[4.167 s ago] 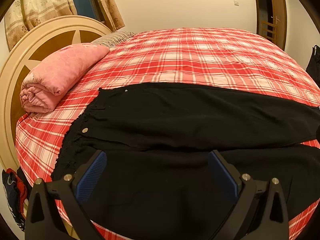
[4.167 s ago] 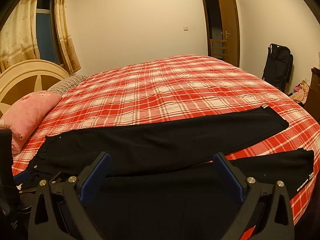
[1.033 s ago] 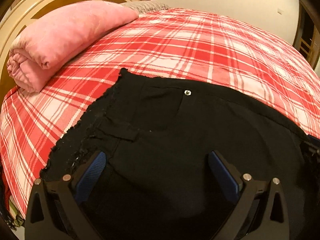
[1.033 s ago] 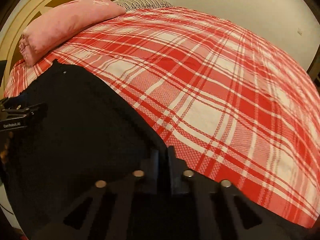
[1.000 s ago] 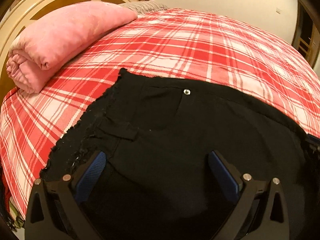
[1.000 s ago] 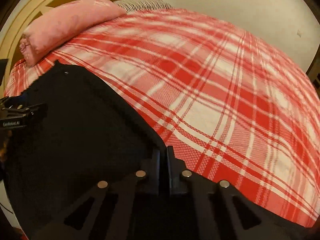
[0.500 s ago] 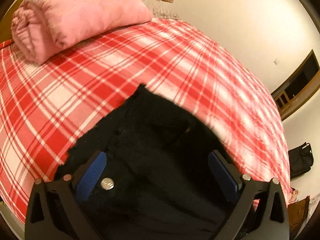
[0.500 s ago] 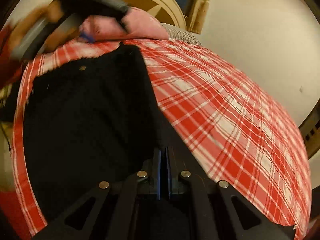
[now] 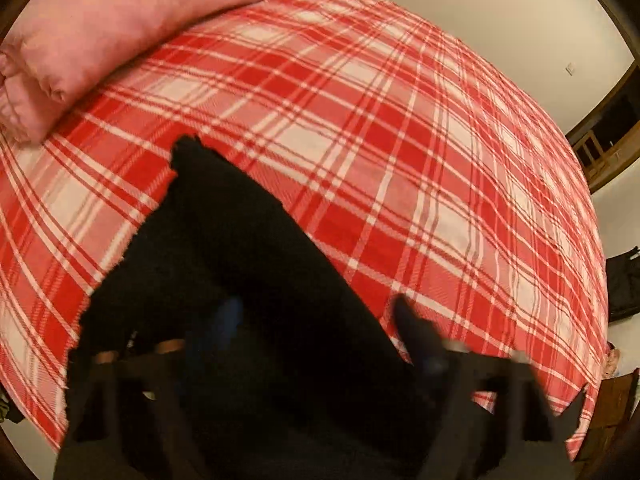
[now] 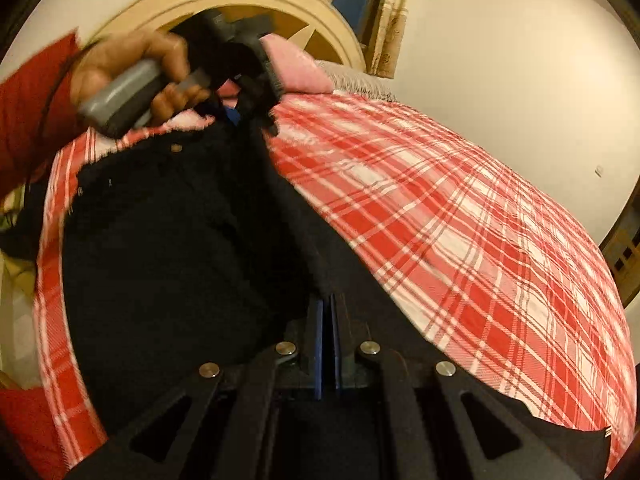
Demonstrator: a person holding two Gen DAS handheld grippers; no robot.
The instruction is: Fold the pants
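The right gripper (image 10: 327, 312) pinched the black pants (image 10: 168, 248) on the plaid bedspread (image 10: 460, 216). The left gripper (image 9: 316, 320), jaws just closing around the waistband, was blurred; grip unclear. A pink pillow (image 9: 112, 32) lay beyond its fingers.

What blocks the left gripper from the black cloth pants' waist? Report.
Probably nothing: the left gripper sits over the waist of the black cloth pants. Its jaws have just been closing with cloth between them, not visibly gripping.
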